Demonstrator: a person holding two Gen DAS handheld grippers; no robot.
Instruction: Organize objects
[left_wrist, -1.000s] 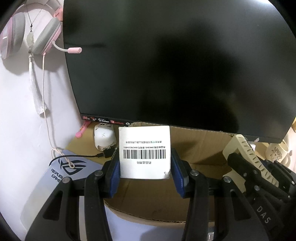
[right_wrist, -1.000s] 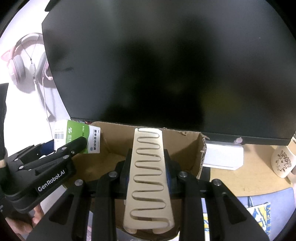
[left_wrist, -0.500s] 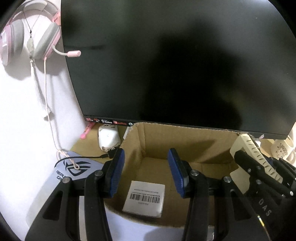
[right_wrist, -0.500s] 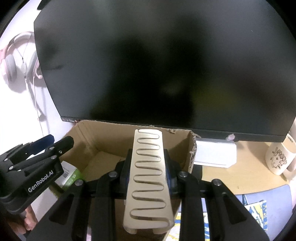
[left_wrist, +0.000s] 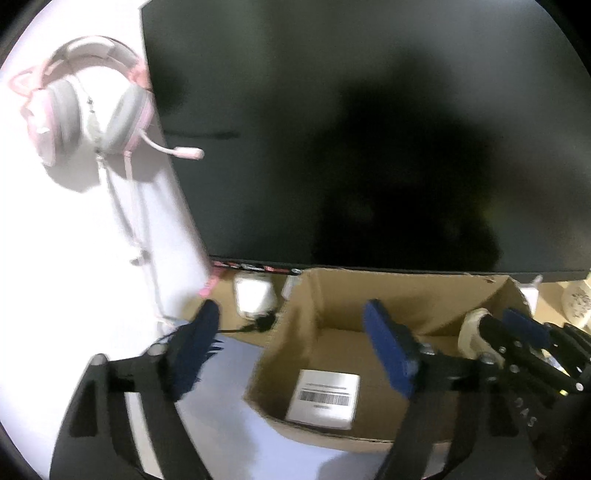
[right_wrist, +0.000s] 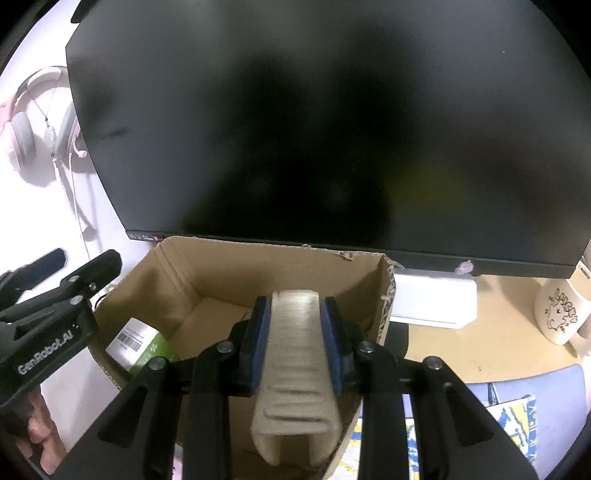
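Note:
A small white and green box with a barcode label (left_wrist: 325, 397) lies flat on the floor of the open cardboard box (left_wrist: 369, 291), at its near left corner (right_wrist: 136, 341). My left gripper (left_wrist: 291, 314) hovers above the carton's left wall, its jaws opening, with nothing between the blue pads. My right gripper (right_wrist: 294, 306) is shut on a cream slotted stand (right_wrist: 295, 369) and holds it over the cardboard box (right_wrist: 229, 266), tilted down. In the left wrist view that stand (left_wrist: 472, 325) shows at the right edge.
A large black monitor (left_wrist: 369, 129) hangs just above the carton's far rim. A pink headset (left_wrist: 85, 110) hangs on the white wall at left. A white charger (left_wrist: 255, 295) with a cable sits left of the carton. A white mug (right_wrist: 561, 314) stands at right.
The left gripper let go of the barcode box, which dropped into the carton. Its jaws spread wide and it rose and swung left. The stand in the right gripper tipped further down.

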